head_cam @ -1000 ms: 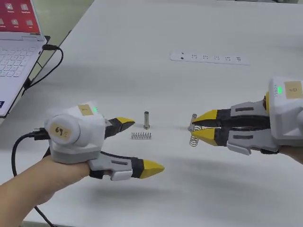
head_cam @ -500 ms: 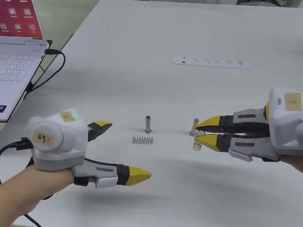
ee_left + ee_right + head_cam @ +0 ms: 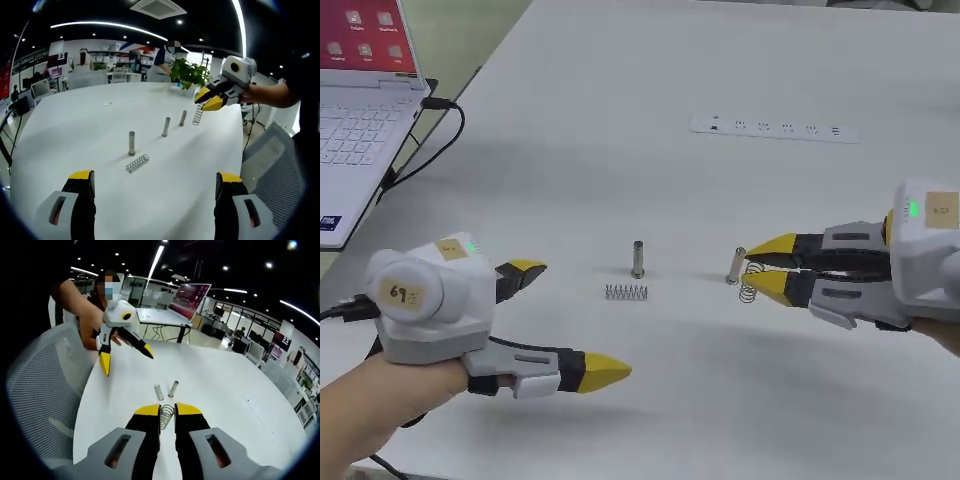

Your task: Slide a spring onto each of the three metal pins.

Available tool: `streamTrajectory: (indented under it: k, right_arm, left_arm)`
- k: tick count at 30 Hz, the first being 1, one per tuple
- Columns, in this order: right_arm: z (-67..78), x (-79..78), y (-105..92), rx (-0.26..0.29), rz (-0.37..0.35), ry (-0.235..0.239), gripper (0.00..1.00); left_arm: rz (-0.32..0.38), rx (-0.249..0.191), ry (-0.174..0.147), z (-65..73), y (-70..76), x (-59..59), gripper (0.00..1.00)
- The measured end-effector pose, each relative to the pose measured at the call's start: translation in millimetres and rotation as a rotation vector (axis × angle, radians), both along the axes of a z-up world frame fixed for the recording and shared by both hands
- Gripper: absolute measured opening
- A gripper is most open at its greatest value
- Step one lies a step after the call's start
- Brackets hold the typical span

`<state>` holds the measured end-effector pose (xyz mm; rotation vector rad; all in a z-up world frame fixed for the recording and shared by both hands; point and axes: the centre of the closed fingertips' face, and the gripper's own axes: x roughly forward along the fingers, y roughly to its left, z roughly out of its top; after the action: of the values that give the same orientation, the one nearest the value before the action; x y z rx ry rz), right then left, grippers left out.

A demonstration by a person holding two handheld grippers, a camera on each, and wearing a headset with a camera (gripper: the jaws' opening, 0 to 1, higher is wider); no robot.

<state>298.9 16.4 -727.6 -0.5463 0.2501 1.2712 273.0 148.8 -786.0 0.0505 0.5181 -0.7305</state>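
The right tongs (image 3: 770,266) are almost shut. They pinch the held spring (image 3: 748,291) near its top end. The held spring hangs down from the yellow tips, a bit slanted. Its low end is close to the worktop (image 3: 620,150), but I cannot tell if it touches.

Just beside the tips, on their left side, is the near pin (image 3: 736,265). It stands up from the worktop and leans a little. It has no spring on it.

I think the next move turns on this: the near pin points up, and the held spring hangs beside it, not over it. The low end of the spring is lower than the top of the pin. So the right tongs likely need to go up first. Then they need to go a little left, until the open end of the spring is right over the pin's top. Only then can the spring go down around the pin. A slanted spring may catch on the pin's top.

The left tongs (image 3: 565,318) are wide open and hold nothing. They are well apart from the near pin.

Ahead of them the second pin (image 3: 638,258) stands straight and bare. The loose spring (image 3: 626,292) lies flat just beside it, with its long side running left to right. The left tongs are nearer to these two.

In the left gripper view a thin coiled thing (image 3: 183,118) stands past the near pin. It is too small to tell what it is.
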Motion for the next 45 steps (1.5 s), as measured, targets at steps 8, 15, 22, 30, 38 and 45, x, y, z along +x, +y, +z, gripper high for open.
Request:
streamTrajectory:
  k: [8,15,22,30,38,45]
  right_arm:
    - [2.1,20.9,-2.1,0.015,-0.049,-0.003,0.07]
    - [6.6,38.8,-3.5,0.027,-0.085,-0.014,0.07]
    - [5.3,59.4,-7.4,0.026,-0.123,-0.024,0.07]
    - [1.0,74.3,-7.5,0.063,-0.193,0.012,0.07]
    - [-9.3,76.7,-4.3,0.037,-0.196,0.026,0.07]
    - [-15.1,79.2,-2.8,0.026,-0.197,0.035,0.07]
  left_arm:
    - [0.016,-0.001,0.003,-0.3,4.4,-3.3,0.98]
    - [0.020,0.000,0.005,-1.4,6.5,-5.4,0.98]
    - [0.023,0.001,0.011,-3.6,7.3,-6.7,0.98]
    - [0.025,0.001,0.016,-4.7,8.4,-7.0,0.98]
    - [0.026,0.001,0.023,-7.4,8.2,-8.3,0.98]
    - [0.029,0.001,0.031,-9.7,9.5,-10.7,0.98]
